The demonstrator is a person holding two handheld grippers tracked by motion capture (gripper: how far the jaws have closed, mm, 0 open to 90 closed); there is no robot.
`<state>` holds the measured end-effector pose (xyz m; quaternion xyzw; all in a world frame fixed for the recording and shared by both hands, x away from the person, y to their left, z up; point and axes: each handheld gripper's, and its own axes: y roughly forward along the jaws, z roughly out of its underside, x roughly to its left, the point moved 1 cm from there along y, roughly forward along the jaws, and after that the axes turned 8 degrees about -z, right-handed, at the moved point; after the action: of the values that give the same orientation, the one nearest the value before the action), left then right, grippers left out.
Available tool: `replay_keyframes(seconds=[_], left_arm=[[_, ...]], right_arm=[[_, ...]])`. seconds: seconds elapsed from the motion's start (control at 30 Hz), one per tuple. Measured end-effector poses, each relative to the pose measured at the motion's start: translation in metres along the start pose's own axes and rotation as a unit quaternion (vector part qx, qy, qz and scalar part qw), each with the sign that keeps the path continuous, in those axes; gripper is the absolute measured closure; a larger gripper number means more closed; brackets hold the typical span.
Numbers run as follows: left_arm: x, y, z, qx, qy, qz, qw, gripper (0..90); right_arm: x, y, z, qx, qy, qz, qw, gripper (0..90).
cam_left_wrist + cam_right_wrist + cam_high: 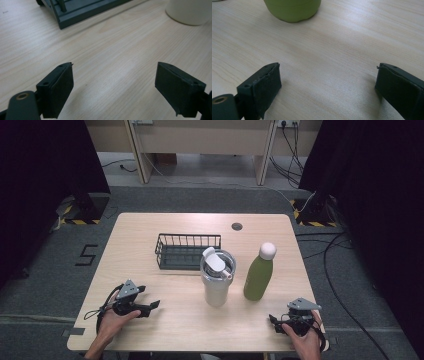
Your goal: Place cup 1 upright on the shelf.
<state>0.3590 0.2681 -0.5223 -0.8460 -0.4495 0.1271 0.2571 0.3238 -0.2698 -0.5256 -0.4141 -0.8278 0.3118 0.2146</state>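
A white tumbler (217, 279) with a lid and handle stands upright at the table's middle; its base (190, 12) shows at the top right of the left gripper view. To its right stands a green bottle (259, 272) with a white cap; its bottom (292, 9) is ahead in the right gripper view. A black wire basket (186, 251) sits behind the tumbler, its corner (82, 10) showing. My left gripper (152, 306) rests near the front left edge, open with nothing between its jaws (115, 87). My right gripper (273, 320) lies at the front right, open over bare wood (328, 90).
The light wooden table (150, 227) has a round cable hole (237, 226) near its far edge. Dark curtains stand at both sides, cables run over the grey floor at the right, and a wooden bench stands at the back.
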Motion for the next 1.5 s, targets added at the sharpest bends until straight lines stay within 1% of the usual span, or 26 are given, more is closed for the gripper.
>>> replay_keyframes(seconds=[0.1,0.13,0.17,0.37,0.43,0.57,0.63,0.73,0.8,0.87,1.03,1.07,1.1,1.27,1.37,1.43,1.5], left_arm=[[-0.003,0.000,-0.002,-0.014,-0.004,0.009,0.9998,15.0],[-0.003,0.000,-0.002,-0.014,-0.004,0.009,0.9998,14.9],[-0.007,0.001,-0.005,-0.023,-0.005,0.017,0.9996,14.9],[-0.018,0.003,-0.013,-0.048,0.002,0.042,0.9979,14.9],[-0.019,0.004,-0.014,-0.051,0.003,0.045,0.9977,14.8],[-0.023,0.006,-0.018,-0.059,0.004,0.060,0.9964,14.8],[-0.025,0.007,-0.020,-0.061,0.007,0.063,0.9961,14.8],[-0.027,0.009,-0.022,-0.064,0.007,0.066,0.9957,14.8],[-0.029,0.010,-0.024,-0.067,0.011,0.069,0.9954,14.8],[-0.031,0.012,-0.026,-0.069,0.013,0.071,0.9950,14.8],[-0.036,0.016,-0.033,-0.076,0.017,0.080,0.9937,14.8],[-0.039,0.017,-0.036,-0.080,0.018,0.084,0.9931,14.8],[-0.039,0.017,-0.036,-0.080,0.018,0.084,0.9931,14.8],[-0.047,0.024,-0.044,-0.087,0.030,0.093,0.9914,14.8],[-0.051,0.028,-0.047,-0.089,0.032,0.097,0.9908,14.8],[-0.057,0.031,-0.052,-0.094,0.037,0.103,0.9895,14.8],[-0.059,0.033,-0.054,-0.096,0.038,0.106,0.9890,14.8]], right_arm=[[0.000,0.000,0.000,0.000,0.000,0.000,1.0000,6.6],[0.000,0.000,0.000,0.000,0.000,0.000,1.0000,6.6],[0.000,0.000,0.000,0.000,0.000,0.000,1.0000,6.5],[0.000,0.000,0.000,0.000,0.000,0.000,1.0000,6.5],[0.000,0.000,0.000,0.001,-0.001,0.000,1.0000,6.5],[0.000,0.000,0.000,0.001,0.001,0.000,1.0000,6.3],[0.000,0.000,0.000,0.001,0.004,0.000,1.0000,6.3],[-0.001,0.000,0.000,0.000,-0.004,0.000,1.0000,6.2],[-0.001,0.000,0.000,0.000,-0.002,0.001,1.0000,6.2],[-0.001,0.000,-0.001,0.000,-0.005,0.000,1.0000,6.2],[-0.001,0.000,-0.001,0.000,-0.005,0.000,1.0000,6.1],[-0.001,0.000,-0.001,0.000,-0.005,0.000,1.0000,6.1],[-0.001,0.000,-0.001,0.000,-0.005,0.000,1.0000,6.1],[-0.001,0.001,-0.001,0.000,-0.005,0.000,1.0000,6.1],[-0.001,0.001,-0.001,0.000,-0.005,0.000,1.0000,6.1],[-0.001,0.001,-0.001,0.000,-0.005,0.000,1.0000,6.1],[-0.001,0.001,-0.001,0.000,-0.006,0.001,1.0000,6.1]])
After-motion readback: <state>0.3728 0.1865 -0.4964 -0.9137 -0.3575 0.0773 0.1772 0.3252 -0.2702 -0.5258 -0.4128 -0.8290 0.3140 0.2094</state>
